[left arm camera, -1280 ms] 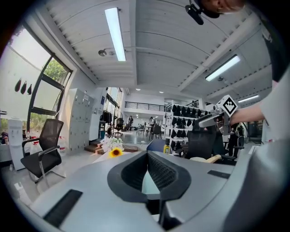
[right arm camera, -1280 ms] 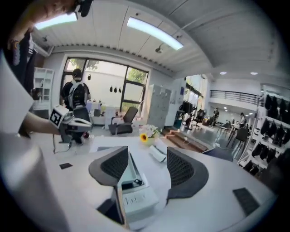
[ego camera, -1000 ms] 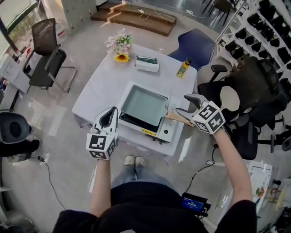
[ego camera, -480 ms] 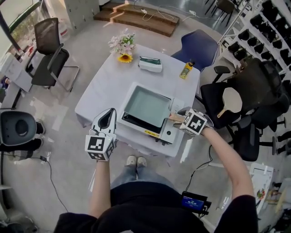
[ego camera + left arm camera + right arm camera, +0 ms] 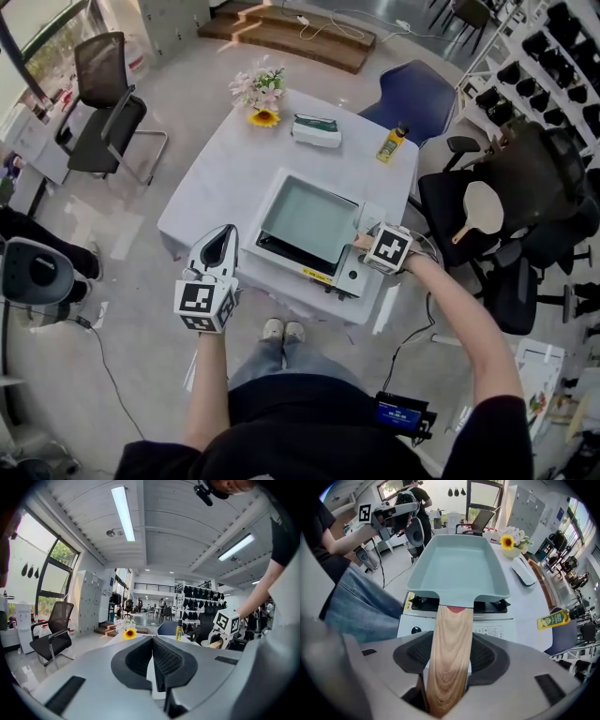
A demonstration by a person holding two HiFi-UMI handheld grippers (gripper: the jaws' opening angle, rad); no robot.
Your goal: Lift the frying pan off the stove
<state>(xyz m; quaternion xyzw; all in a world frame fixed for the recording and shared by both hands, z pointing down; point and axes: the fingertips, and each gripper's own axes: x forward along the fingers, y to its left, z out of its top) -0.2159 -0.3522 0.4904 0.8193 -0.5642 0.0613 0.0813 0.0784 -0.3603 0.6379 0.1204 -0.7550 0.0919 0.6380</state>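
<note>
Big open room with a shiny grey floor, and a square table under a white cloth (image 5: pixel 216 178) in the middle. Everything below is relative to the white portable gas stove (image 5: pixel 342 274) at the table's near edge.

Closest to the person, the left gripper (image 5: pixel 225 239) hangs off the stove's near-left corner, out over the floor. Its jaws are pressed together with nothing in them.

At the stove's right side, the right gripper (image 5: pixel 366 244) is lined up on the light wooden handle (image 5: pixel 449 658). The handle runs right between its jaws, which are closing in on it.

The pale teal rectangular frying pan (image 5: pixel 305 223) sits flat on the stove's burner, with nothing in it.

Behind the stove, towards the far edge of the table, lies a flat green-and-white box (image 5: pixel 316 130). A yellow bottle (image 5: pixel 388 143) stands back and to the right. A bunch of flowers with a sunflower (image 5: pixel 260 94) sits back and to the left.

Past the table there's a blue chair (image 5: pixel 412 94), then a low wooden step (image 5: pixel 300 28).
</note>
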